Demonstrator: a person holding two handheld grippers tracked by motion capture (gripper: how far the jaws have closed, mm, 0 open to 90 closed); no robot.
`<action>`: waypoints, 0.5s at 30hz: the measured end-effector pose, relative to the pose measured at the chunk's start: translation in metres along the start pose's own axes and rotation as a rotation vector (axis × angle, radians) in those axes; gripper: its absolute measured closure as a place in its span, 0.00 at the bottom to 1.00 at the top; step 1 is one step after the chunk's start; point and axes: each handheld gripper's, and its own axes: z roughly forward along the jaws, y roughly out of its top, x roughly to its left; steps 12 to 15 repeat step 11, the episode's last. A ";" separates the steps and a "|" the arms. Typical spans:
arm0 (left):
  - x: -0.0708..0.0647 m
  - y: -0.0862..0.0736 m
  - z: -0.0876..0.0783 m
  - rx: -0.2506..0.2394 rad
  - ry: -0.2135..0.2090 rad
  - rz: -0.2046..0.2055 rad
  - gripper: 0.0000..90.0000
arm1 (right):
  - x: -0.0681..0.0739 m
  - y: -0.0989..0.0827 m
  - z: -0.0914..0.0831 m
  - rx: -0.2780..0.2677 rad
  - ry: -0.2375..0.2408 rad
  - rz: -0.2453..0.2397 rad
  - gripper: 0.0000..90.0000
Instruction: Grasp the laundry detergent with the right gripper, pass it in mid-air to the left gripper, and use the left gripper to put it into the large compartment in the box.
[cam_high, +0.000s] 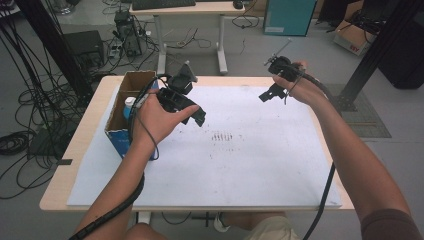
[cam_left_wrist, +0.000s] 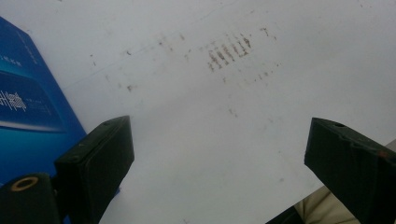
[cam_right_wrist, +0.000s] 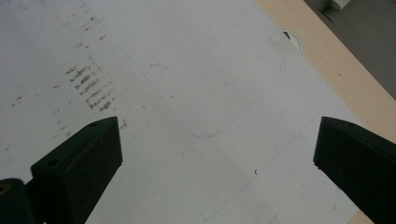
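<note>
Grippers, left (cam_high: 199, 116) beside the cardboard box (cam_high: 121, 107) and right (cam_high: 266, 95) beyond it, gape empty, so we judge a reach for its white bottle (cam_high: 129, 106) comes next.

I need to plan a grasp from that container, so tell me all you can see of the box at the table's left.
The box is open-topped cardboard, brown inside, glossy blue outside with pale print. It stands upright at the left edge of the white mat, long side running away from the person. A bottle with a blue cap and white body stands inside. The left tongs hang open just right of it, not touching.
</note>
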 end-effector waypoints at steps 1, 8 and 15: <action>0.000 0.000 0.000 0.001 0.001 0.002 0.10 | 0.000 0.000 -0.001 0.005 0.000 0.006 0.01; -0.003 0.001 -0.001 -0.005 -0.001 0.008 0.10 | -0.001 -0.003 -0.001 0.004 0.000 0.008 0.01; -0.004 0.002 -0.003 -0.010 -0.001 0.013 0.10 | -0.001 -0.003 -0.001 0.002 -0.001 0.008 0.01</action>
